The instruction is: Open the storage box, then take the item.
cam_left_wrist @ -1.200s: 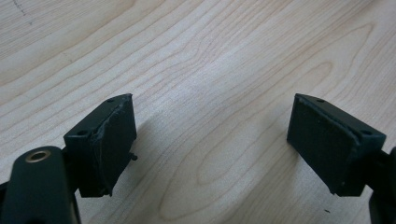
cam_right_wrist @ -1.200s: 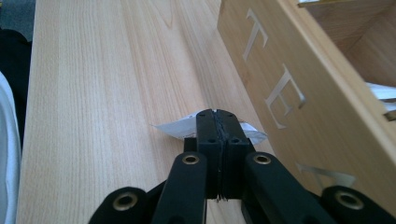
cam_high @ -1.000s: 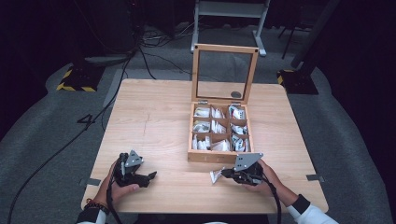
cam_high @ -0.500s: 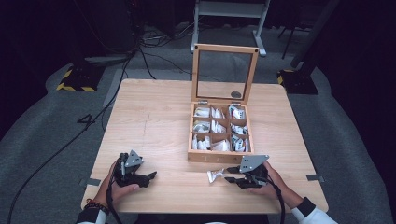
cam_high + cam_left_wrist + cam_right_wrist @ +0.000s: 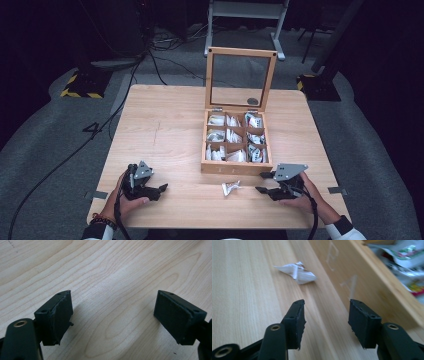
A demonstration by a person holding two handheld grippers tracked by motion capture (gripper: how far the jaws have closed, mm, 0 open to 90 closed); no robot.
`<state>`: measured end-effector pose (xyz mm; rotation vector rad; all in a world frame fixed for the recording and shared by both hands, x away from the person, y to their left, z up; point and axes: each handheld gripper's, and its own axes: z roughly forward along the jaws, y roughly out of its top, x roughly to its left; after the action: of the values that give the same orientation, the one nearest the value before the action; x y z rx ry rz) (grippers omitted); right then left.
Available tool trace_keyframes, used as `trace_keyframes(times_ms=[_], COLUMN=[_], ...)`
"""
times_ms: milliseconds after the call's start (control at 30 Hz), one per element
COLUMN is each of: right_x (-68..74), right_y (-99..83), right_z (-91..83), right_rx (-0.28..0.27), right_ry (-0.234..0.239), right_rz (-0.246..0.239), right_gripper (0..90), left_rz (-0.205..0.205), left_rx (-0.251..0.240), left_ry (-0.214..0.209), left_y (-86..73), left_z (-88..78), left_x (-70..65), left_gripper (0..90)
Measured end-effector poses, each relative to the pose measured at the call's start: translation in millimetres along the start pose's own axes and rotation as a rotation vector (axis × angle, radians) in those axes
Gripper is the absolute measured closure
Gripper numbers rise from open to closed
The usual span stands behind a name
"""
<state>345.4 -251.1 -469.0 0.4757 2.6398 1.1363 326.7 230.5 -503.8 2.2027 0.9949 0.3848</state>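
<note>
A small crumpled white packet lies loose on the wooden table just in front of the open wooden box. My right gripper sits to the packet's right, apart from it; its jaws have just been opening and nothing is between them. The box's compartments hold several similar packets. Near the table's front left, my left gripper rests open over bare wood, empty.
The box's glass lid stands upright at the back. The box's front wall runs close along my right gripper's right side. Bare tabletop spreads left of the box. A metal stand and cables lie on the floor beyond.
My right gripper let go of the packet, opened, and drew back to the right. The packet now lies on the table. The left gripper has not moved.
</note>
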Motion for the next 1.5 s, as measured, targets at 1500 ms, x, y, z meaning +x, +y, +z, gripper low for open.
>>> trace_keyframes(times_ms=[1500], right_x=[-81.9], right_y=[-66.3], right_z=[-31.0], right_rx=[-0.003], right_ry=[-0.27], right_rz=[0.359], right_gripper=[26.3], left_rz=[-0.002], left_rx=[0.018], left_ry=[-0.034], left_y=[33.7], left_z=[14.9], left_x=[16.1], left_gripper=[18.6])
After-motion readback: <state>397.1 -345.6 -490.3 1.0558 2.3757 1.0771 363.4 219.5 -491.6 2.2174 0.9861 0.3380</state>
